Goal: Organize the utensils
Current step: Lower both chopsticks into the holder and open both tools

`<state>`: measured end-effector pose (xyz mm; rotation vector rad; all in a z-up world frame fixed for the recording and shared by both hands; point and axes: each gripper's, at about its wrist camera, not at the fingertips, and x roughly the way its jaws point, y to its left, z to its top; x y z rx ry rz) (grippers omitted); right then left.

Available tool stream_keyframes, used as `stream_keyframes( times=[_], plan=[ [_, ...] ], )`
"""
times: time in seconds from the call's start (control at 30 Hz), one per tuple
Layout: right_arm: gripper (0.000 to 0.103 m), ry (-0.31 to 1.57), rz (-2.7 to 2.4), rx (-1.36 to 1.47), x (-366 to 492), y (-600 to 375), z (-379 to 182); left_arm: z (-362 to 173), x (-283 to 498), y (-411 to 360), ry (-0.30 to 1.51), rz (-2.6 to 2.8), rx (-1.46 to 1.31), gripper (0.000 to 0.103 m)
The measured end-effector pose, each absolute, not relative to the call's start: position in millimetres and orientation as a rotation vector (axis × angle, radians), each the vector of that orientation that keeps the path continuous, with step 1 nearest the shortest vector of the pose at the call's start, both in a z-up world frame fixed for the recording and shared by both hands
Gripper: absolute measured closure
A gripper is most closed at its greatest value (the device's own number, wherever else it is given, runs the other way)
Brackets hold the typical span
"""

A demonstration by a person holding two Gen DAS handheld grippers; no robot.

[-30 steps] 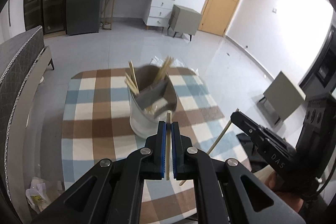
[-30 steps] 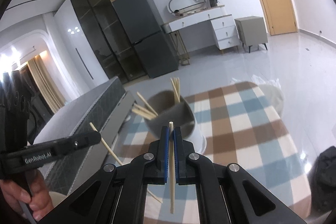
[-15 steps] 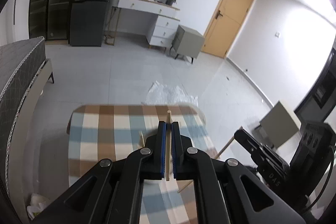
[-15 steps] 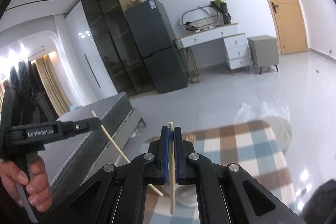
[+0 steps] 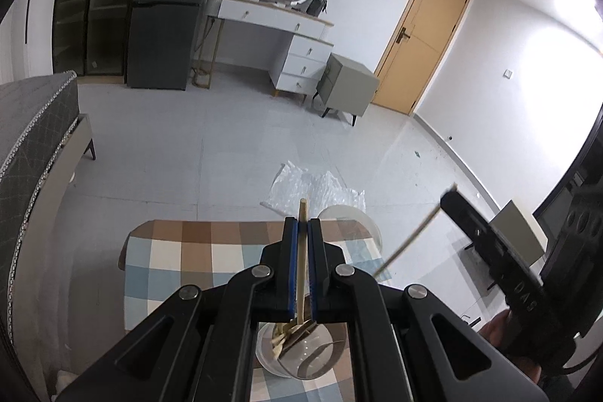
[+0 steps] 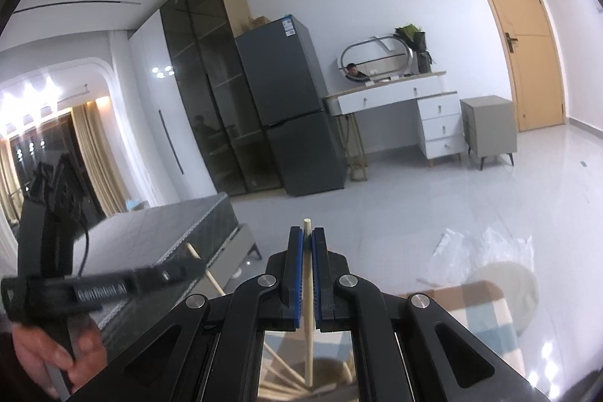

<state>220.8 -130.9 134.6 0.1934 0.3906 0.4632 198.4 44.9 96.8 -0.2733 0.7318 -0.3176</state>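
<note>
A: What is the left gripper [image 5: 301, 236] doing?

B: Its blue-padded jaws are clamped on a pale wooden chopstick [image 5: 301, 266], which stands upright directly above the round white utensil holder [image 5: 301, 353] on the checked brown, blue and white tablecloth [image 5: 181, 262]. More chopsticks lean inside that holder.

A: And the right gripper [image 6: 307, 251]?

B: Clamped as well, on a second pale wooden chopstick [image 6: 308, 319], also above the holder [image 6: 301, 375]; its lower tip hangs over the sticks inside. From the left wrist view, that gripper is to the right of the holder, its stick slanting.
</note>
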Motion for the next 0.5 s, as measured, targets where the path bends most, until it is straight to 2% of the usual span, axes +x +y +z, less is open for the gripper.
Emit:
stream_keyframes(
  times=[0.5],
  plan=[
    [0.099, 0.479, 0.477, 0.121, 239.3, -118.7, 94.6, 71.2, 201.6, 35.7, 0.788, -0.338, -0.246, 0.103]
  ],
)
